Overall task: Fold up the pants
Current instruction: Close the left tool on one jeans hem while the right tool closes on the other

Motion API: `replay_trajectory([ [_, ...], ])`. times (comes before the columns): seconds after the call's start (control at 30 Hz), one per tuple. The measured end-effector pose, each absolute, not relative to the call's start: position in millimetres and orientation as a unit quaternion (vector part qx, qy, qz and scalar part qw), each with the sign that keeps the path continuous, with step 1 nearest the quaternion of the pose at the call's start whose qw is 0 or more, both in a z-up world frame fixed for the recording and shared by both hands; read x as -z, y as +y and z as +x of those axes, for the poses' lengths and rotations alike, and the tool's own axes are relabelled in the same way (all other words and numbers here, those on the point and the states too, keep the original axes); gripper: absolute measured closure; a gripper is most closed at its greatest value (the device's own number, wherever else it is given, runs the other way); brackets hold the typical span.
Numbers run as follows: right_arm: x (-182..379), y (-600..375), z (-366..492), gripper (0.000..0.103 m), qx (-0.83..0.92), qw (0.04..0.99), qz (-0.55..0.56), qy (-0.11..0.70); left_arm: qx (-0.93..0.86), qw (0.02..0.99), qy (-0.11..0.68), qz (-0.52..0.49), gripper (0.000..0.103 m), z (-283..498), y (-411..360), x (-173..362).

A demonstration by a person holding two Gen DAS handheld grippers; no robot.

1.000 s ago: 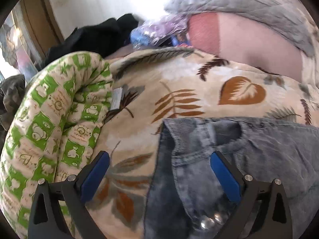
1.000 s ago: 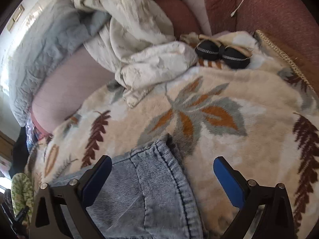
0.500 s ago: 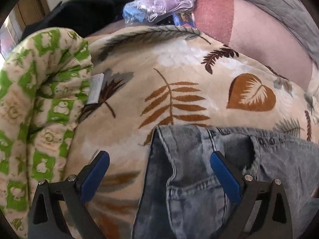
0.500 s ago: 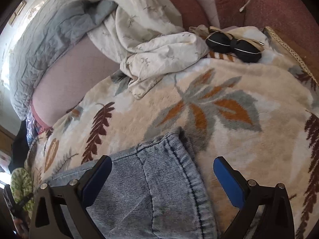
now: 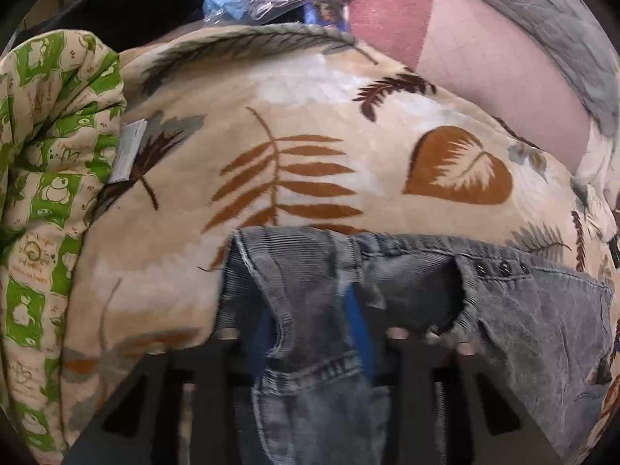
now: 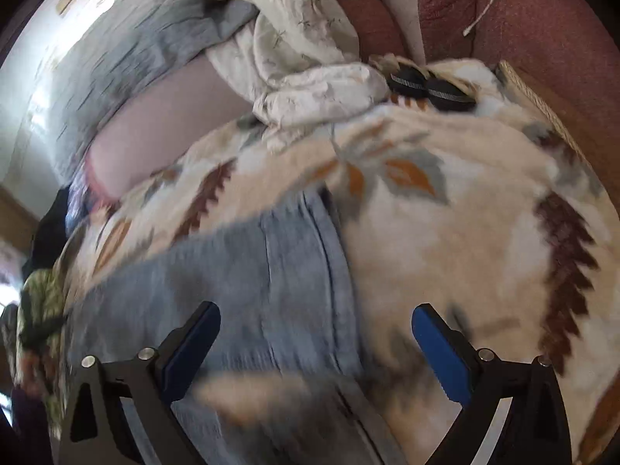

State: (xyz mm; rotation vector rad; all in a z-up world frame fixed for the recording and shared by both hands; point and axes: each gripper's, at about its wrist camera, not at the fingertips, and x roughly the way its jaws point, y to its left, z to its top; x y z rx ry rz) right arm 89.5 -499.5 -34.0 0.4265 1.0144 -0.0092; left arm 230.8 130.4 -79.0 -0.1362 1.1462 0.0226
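Gripping the waistband corner, our left gripper has its blue-padded fingers drawn together w/ a fold of the faded grey-blue denim pants pinched between them, the cloth bunched up over the pads and hiding most of them. Those pants lie across the beige fleece blanket w/ brown fern and leaf print, waistband nearest the left wrist cam, three dark snaps showing along the band. Our right gripper sits over the hem end of one leg w/ its fingers spread wide, nothing between them but denim below (the right view is motion-blurred, so we can't tell if the tips touch the cloth). Left of the blanket is a green-and-cream cartoon-print quilt. Beyond the blanket in the right view: a crumpled cream sheet and, just beside it, two round black objects w/ silver rims.
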Motion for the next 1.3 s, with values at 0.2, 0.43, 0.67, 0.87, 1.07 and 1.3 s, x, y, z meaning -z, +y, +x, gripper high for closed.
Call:
replay_trajectory([
  [0.2, 52, -500, 55, 0.021, -0.030, 0.833, 0.178, 0.523, -0.028, 0.843, 0.535, -0.038, 0.093, 222, 126, 73],
  [0.43, 71, -492, 55, 0.060, -0.053, 0.824, 0.171, 0.537, -0.038, 0.840, 0.540, -0.028, 0.093, 213, 126, 72],
  [0.67, 56, -495, 33, 0.086, 0.010, 0.845, 0.122, 0.520, -0.041, 0.840, 0.541, -0.026, 0.093, 208, 125, 68],
  [0.87, 59, -521, 22, 0.084, 0.067, 0.847, 0.153, 0.505, -0.047, 0.841, 0.539, -0.025, 0.093, 209, 125, 70],
  [1.07, 48, -527, 32, 0.069, 0.062, 0.856, 0.188, 0.477, -0.050, 0.841, 0.539, -0.017, 0.093, 209, 128, 70],
  [1.3, 29, -519, 118, 0.041, 0.032, 0.865, 0.219, 0.450, -0.056, 0.833, 0.547, -0.050, 0.093, 223, 141, 76],
])
